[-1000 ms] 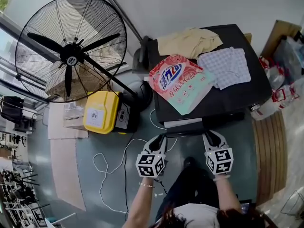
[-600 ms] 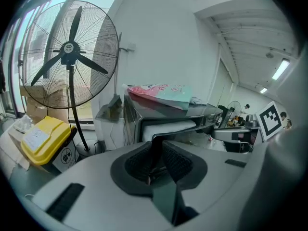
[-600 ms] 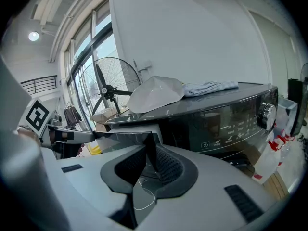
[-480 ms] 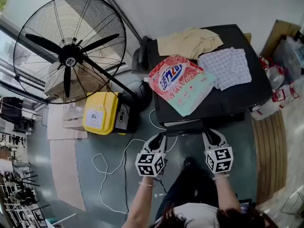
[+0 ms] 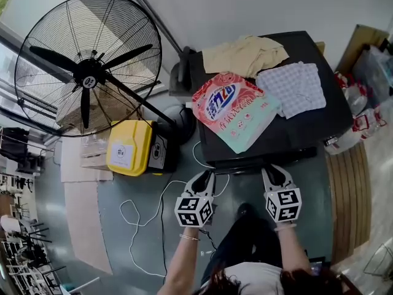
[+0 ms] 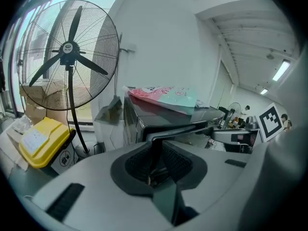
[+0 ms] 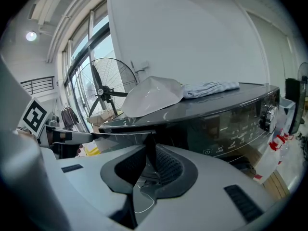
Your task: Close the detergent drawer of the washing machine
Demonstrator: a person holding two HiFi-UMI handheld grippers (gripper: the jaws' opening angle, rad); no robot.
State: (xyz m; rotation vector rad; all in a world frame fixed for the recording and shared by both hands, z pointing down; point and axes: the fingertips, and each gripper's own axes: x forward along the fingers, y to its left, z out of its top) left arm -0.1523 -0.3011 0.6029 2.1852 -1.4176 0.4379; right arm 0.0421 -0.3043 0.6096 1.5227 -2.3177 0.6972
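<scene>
The black washing machine (image 5: 307,128) stands ahead of me, seen from above. Its detergent drawer (image 5: 245,163) at the front left edge shows only as a thin dark lip, nearly flush with the front. My left gripper (image 5: 209,176) is shut, its tips at the drawer's left end. My right gripper (image 5: 271,169) is also shut, with its tips at the drawer's right end. In the left gripper view the shut jaws (image 6: 155,143) point at the drawer front (image 6: 185,128). The right gripper view shows the shut jaws (image 7: 150,141) against the drawer's edge (image 7: 122,133), beside the control panel (image 7: 240,124).
A pink and teal detergent bag (image 5: 233,108), a yellow cloth (image 5: 244,53) and a checked cloth (image 5: 291,88) lie on the machine's top. A large floor fan (image 5: 89,63) and a yellow box (image 5: 128,146) stand to the left. A white cable (image 5: 144,211) trails on the floor.
The drawer has slid into the machine; its pale inner strip no longer shows. Both grippers have moved a little forward with it.
</scene>
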